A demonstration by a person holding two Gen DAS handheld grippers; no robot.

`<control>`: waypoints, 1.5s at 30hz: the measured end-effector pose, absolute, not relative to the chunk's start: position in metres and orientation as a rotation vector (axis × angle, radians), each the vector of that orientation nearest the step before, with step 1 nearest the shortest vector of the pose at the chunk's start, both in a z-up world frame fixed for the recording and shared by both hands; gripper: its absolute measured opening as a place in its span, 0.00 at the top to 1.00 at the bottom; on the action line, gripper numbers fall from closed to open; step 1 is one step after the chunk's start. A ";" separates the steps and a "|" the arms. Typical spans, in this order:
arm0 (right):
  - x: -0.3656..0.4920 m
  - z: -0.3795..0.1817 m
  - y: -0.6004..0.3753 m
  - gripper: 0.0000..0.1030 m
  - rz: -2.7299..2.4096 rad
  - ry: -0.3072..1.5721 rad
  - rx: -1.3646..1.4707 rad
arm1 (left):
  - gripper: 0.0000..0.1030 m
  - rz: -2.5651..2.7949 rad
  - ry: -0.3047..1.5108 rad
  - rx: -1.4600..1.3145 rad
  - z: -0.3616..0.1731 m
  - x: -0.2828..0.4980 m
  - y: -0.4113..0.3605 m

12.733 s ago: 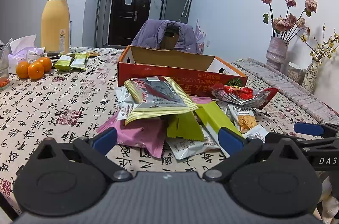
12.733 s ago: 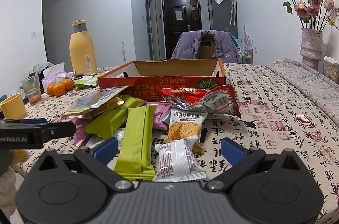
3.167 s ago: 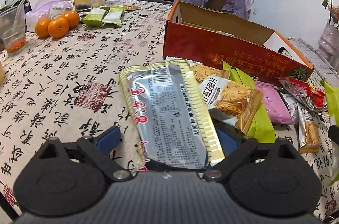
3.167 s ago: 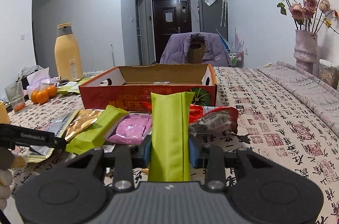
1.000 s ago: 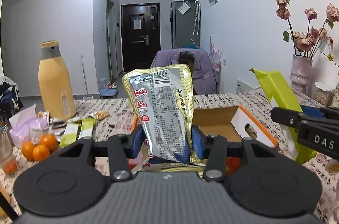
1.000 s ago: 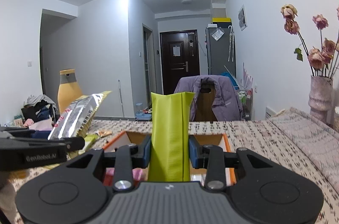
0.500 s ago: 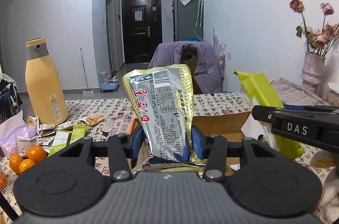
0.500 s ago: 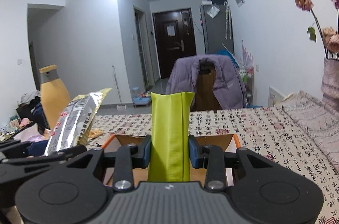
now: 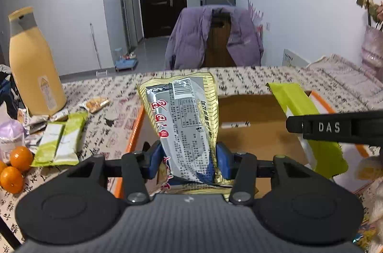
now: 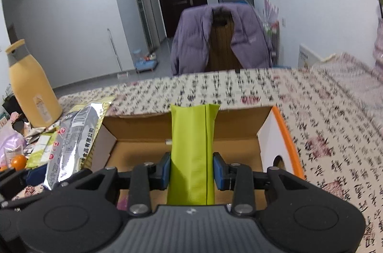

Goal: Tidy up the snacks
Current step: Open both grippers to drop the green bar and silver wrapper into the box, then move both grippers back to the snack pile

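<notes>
Silver-gold packet and green packet upright over cardboard box.

Black gripper bodies, blue fingers, silver screws, white "DAS" lettering

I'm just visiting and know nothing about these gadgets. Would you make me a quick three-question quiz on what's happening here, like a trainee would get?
1. True or false: the left gripper is shut on the silver and gold snack packet.
2. What does the right gripper hold? A) an orange B) the green snack packet C) nothing
3. Fill in: both packets are held above the open cardboard ____.

Key:
1. True; its blue pads press both sides of the packet.
2. B; the jaws clamp it upright.
3. box; its brown floor shows beneath both packets, and neither packet is released.
</notes>
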State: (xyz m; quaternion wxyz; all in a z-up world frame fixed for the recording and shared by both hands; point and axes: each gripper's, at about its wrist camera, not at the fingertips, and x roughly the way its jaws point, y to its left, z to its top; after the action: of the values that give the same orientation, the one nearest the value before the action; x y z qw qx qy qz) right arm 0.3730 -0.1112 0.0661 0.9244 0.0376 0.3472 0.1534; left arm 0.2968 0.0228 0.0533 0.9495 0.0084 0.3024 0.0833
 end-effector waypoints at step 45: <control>0.224 0.097 -0.182 0.00 0.393 0.482 0.098 | 0.00 0.141 0.405 -0.114 0.079 0.145 0.030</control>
State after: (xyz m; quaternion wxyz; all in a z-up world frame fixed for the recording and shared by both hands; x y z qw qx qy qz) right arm 0.2243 -0.1822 0.0966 0.9508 0.0482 0.2371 0.1934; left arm 0.1451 0.0300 0.0786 0.9755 -0.0563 0.2010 0.0697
